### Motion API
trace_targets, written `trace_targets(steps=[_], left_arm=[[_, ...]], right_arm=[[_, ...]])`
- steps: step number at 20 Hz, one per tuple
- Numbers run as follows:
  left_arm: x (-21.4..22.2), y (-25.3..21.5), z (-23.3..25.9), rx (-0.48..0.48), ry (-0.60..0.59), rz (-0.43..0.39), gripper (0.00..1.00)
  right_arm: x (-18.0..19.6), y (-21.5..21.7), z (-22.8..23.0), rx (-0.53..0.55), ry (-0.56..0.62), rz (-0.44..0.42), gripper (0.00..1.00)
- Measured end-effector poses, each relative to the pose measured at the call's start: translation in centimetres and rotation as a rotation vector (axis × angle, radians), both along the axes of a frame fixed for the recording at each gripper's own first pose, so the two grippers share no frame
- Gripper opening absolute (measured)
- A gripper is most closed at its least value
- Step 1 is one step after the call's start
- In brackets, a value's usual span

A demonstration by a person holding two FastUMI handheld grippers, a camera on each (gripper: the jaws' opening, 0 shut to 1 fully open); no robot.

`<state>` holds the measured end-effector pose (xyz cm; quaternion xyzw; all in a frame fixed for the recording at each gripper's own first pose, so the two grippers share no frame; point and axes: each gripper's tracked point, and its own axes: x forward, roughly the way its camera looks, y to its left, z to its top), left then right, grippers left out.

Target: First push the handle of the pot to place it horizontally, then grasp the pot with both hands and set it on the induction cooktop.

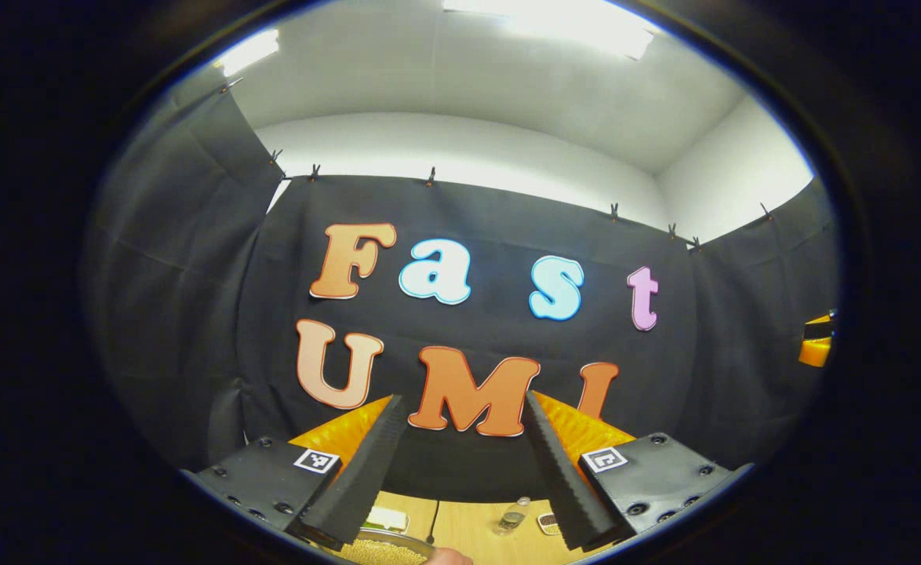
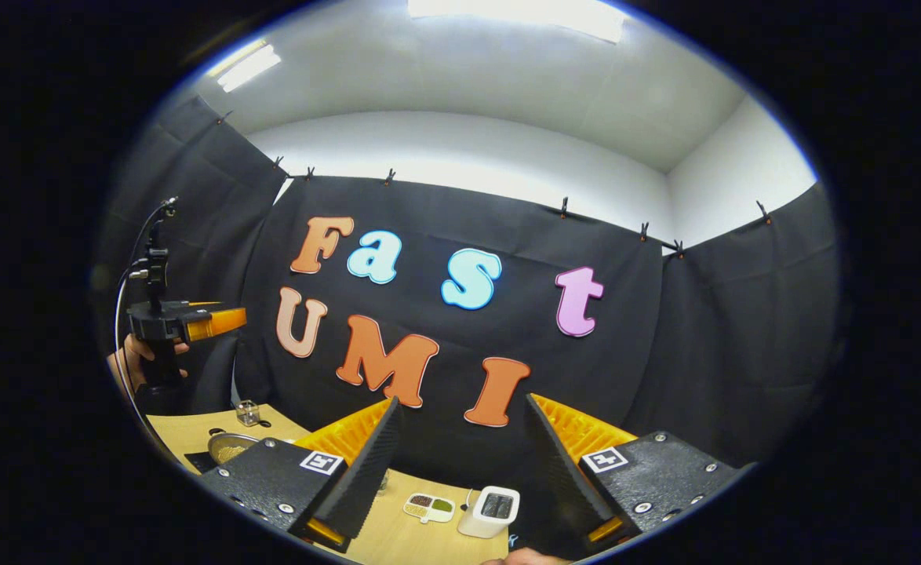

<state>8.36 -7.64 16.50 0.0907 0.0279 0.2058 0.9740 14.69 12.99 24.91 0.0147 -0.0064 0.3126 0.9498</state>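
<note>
The metal pot [image 2: 229,449], with pale grains inside, sits at the far left of the wooden table [image 2: 405,541] in the right gripper view. Its rim [image 1: 386,549] peeks in at the bottom of the left gripper view, below my left fingers. My left gripper [image 1: 462,398] is open, held high and facing the booth wall with nothing between its fingers. A hand holds that same left gripper [image 2: 182,322] up in the air above the pot. My right gripper [image 2: 461,400] is open and empty too, raised over the table. An orange part of the right gripper [image 1: 817,341] shows at the far right edge.
A dark flat slab [image 2: 196,461] lies by the pot; I cannot tell what it is. A small glass jar [image 2: 247,412] stands behind the pot. A divided dish [image 2: 429,508] of grains and a white box-shaped device [image 2: 492,510] sit mid-table. A cable [image 2: 119,314] arcs from the left gripper.
</note>
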Motion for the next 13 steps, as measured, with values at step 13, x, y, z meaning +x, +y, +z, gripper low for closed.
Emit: trace_targets(steps=[13], left_arm=[[-1.6, -2.5, 6.8, 0.179, -0.186, 0.022, 0.97]], right_arm=[[2.1, -2.8, 1.2, 0.079, -0.044, -0.12, 0.97]])
